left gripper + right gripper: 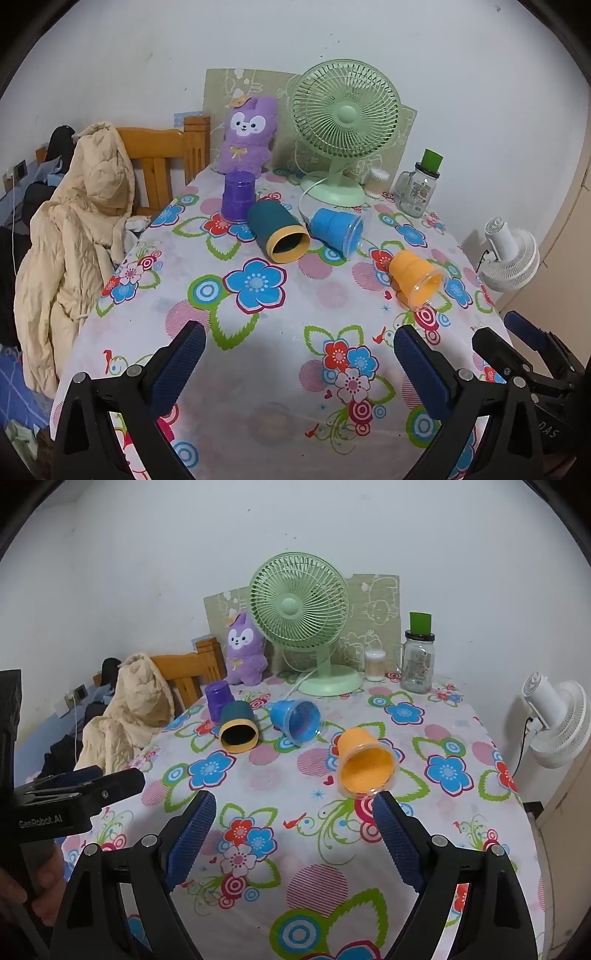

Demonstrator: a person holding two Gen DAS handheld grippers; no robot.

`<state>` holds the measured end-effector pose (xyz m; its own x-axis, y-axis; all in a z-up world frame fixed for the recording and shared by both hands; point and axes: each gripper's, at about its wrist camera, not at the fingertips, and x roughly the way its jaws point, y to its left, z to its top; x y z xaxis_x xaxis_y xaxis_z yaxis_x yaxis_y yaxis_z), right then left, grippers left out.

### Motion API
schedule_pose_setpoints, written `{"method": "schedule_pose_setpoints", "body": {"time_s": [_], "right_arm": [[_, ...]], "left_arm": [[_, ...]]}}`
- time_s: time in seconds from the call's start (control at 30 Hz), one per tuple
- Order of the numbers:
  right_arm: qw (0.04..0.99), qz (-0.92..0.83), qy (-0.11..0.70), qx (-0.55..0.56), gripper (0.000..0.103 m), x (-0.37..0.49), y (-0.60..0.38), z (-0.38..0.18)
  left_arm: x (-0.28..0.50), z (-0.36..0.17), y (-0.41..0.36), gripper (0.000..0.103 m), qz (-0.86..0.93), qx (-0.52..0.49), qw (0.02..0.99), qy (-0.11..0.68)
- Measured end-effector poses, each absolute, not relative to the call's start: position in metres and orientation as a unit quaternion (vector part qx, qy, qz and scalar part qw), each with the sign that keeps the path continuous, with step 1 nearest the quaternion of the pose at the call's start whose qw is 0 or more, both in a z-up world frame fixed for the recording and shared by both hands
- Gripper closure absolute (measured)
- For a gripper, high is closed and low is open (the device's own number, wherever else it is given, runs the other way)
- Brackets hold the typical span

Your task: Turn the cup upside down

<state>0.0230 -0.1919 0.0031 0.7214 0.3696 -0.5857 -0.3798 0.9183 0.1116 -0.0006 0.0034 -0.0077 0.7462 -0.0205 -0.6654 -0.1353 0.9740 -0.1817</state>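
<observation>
Cups lie scattered on the flowered tablecloth (280,332). Left wrist view: the purple cup (238,196) stands mouth-down at the far left, touching the dark teal cup (277,232), which lies on its side with its yellow rim toward the camera. Just right of that lies the blue cup (335,230), also on its side, and nearer right the orange cup (415,277), tipped over too. The left gripper (299,363) hangs spread wide over the near cloth, holding nothing. Behind stand a green fan (341,125), a purple plush (247,136) and a glass jar (417,188).

Right wrist view: the right gripper (293,825) is spread wide and empty, its right fingertip just beside the mouth of the orange cup (364,762). The blue cup (297,720) and teal cup (238,727) lie farther left, the purple cup (218,699) behind them. The left gripper (85,790) shows at the left edge
</observation>
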Motion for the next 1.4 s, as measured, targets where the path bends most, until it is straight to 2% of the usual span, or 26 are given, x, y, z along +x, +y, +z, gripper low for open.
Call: {"method": "schedule_pose_setpoints", "body": {"time_s": [1.4], "right_arm": [[0.923, 0.209, 0.322, -0.012, 0.014, 0.0245, -0.1818, -0.0047]], "left_arm": [[0.0029, -0.0141, 0.0069, 0.0, 0.023, -0.109, 0.925, 0.364]]}}
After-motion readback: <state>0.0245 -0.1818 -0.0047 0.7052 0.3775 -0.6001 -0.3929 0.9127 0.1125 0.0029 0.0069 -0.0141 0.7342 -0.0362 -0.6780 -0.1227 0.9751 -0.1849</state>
